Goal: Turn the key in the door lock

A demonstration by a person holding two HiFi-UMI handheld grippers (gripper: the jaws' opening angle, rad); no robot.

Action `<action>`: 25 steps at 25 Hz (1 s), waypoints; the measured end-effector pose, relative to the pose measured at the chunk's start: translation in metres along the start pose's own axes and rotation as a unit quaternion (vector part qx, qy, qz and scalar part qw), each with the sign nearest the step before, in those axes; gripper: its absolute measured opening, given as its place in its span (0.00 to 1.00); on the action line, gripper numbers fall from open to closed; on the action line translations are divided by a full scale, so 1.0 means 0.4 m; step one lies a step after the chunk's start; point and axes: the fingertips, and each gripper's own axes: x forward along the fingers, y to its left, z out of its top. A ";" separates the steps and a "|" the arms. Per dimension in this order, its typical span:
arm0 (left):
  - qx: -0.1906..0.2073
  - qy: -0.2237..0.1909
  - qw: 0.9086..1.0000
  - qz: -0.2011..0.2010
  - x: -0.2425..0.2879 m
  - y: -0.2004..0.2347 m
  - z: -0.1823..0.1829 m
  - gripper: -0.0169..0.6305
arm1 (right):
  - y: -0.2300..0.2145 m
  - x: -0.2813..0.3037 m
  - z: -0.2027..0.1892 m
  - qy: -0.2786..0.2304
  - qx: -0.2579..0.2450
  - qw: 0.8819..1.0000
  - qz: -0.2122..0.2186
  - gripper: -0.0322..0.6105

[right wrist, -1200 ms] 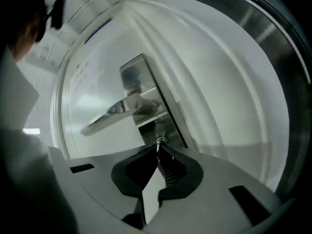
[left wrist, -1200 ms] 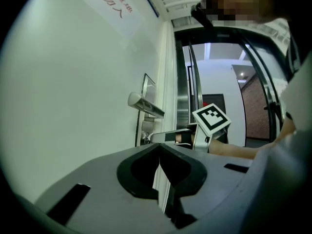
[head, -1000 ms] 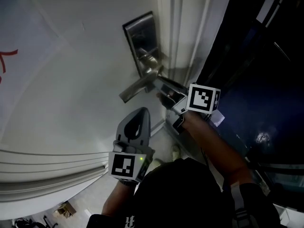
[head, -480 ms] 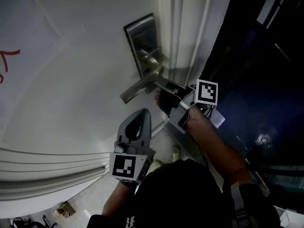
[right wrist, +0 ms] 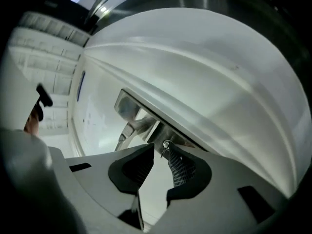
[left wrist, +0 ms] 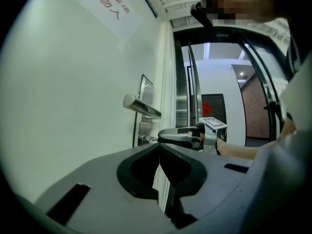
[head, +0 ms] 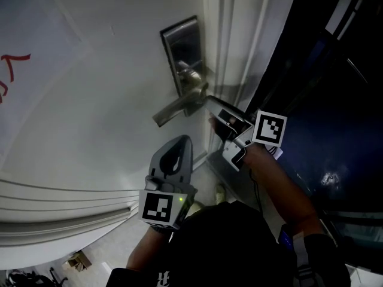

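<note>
A silver lock plate (head: 179,52) with a lever handle (head: 175,108) sits on the white door (head: 90,100). My right gripper (head: 212,113) points at the plate just below the lever. In the right gripper view the small key (right wrist: 166,145) shows at the jaw tips, close to the right pad (right wrist: 179,167). The right gripper (right wrist: 161,149) is open by a narrow gap, and I cannot tell whether it touches the key. The left gripper (head: 181,140) hangs lower, away from the door, shut and empty. In the left gripper view the key (left wrist: 143,139) sticks out under the lever (left wrist: 141,107).
The door frame (head: 239,40) runs up just right of the lock. A dark glass panel (head: 335,100) lies beyond it on the right. Red writing (head: 12,70) marks the door at far left. The person's arm (head: 281,184) reaches in from below.
The right gripper has rolled about its axis at the lock and then drawn back a little to the right. The left gripper has stayed put.
</note>
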 end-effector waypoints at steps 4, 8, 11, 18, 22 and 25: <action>0.001 -0.002 1.000 -0.003 0.000 -0.009 0.001 0.04 | 0.032 -0.025 0.006 0.032 -0.251 0.965 -0.063 0.16; 0.003 -0.001 1.000 -0.004 -0.003 -0.012 0.001 0.04 | 0.069 -0.020 -0.025 0.079 -0.538 0.832 -0.108 0.16; 0.002 -0.002 1.000 -0.003 -0.005 -0.015 0.002 0.04 | 0.069 -0.008 -0.062 0.110 -0.695 0.699 -0.129 0.16; 0.005 -0.005 1.000 0.003 -0.015 -0.005 0.011 0.04 | 0.040 0.025 -0.101 0.109 -0.888 0.417 -0.160 0.16; 0.005 -0.006 1.000 0.008 -0.018 0.006 0.012 0.04 | 0.006 0.048 -0.087 0.118 -0.906 0.362 -0.183 0.16; 0.003 -0.005 1.000 0.009 -0.018 0.010 0.011 0.04 | -0.005 0.064 -0.083 0.116 -0.910 0.351 -0.189 0.16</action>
